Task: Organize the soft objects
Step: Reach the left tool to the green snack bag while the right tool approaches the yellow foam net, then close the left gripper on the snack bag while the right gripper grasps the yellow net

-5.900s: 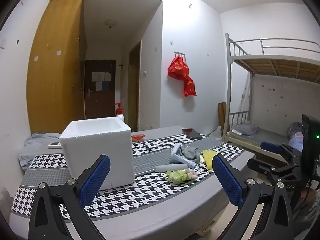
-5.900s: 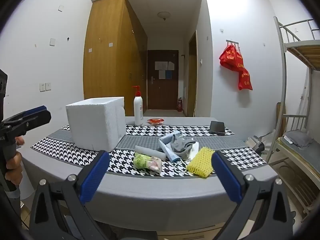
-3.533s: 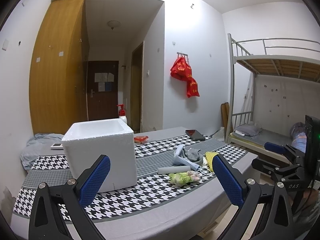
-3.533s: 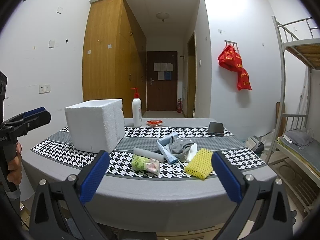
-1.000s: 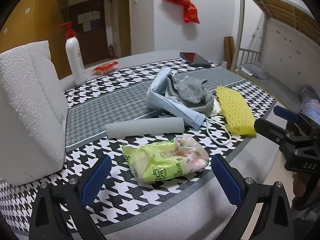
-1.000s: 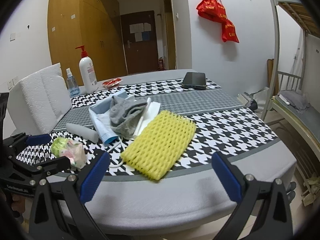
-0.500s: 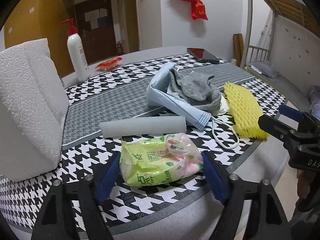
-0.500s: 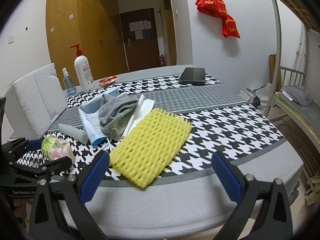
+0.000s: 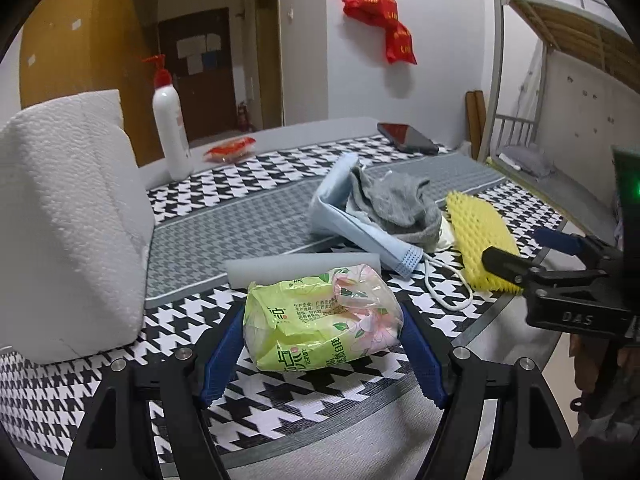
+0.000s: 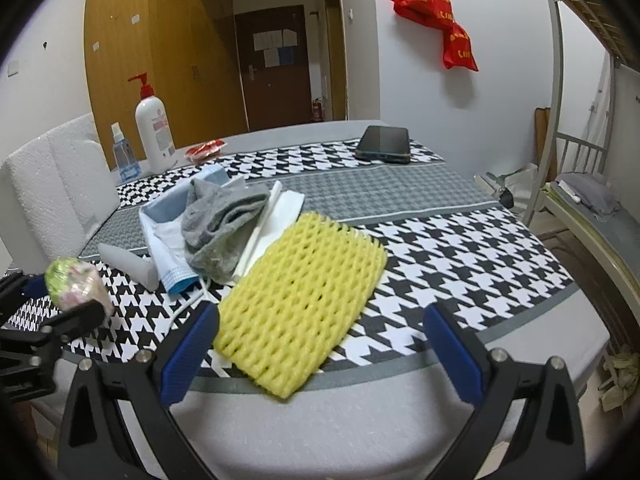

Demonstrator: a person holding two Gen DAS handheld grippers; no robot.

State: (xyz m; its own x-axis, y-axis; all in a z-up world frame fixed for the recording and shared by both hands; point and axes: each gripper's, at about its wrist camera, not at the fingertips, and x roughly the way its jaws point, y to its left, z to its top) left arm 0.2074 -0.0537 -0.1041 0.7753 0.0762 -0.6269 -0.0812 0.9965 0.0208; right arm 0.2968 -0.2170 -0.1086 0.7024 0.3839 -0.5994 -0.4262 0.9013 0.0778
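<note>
Both tongs have been brought down from a distant view of the room to the soft items at the near edge of the bench.

Left wrist view. Item: tissue pack [image 9: 320, 316], green and floral, soft plastic wrap. Location: on the houndstooth cloth [image 9: 280, 396] at the near edge of the bench, just in front of a grey foam roll [image 9: 300, 266]. The left tongs [image 9: 320, 356] have just been closing; the blue pads are set against both ends of the pack, so it is judged grasped, though not yet lifted. The grip is taken across the length, probably so the soft wrap bunches rather than slips. A white foam box [image 9: 68, 232] stands to the left, judged the likely destination. Also listed: blue face mask [image 9: 360, 228], grey sock [image 9: 400, 204], lotion pump bottle [image 9: 170, 128].

Right wrist view. Item: yellow foam net sleeve [image 10: 300, 304], lying flat, its near corner overhanging the cloth. The right tongs [image 10: 316, 356] are spread wide, released, with nothing gripped; the left pad is just beside the sleeve's near-left edge. They are judged lined up for that piece next. A phone [image 10: 384, 144] lies well apart at the far side.
</note>
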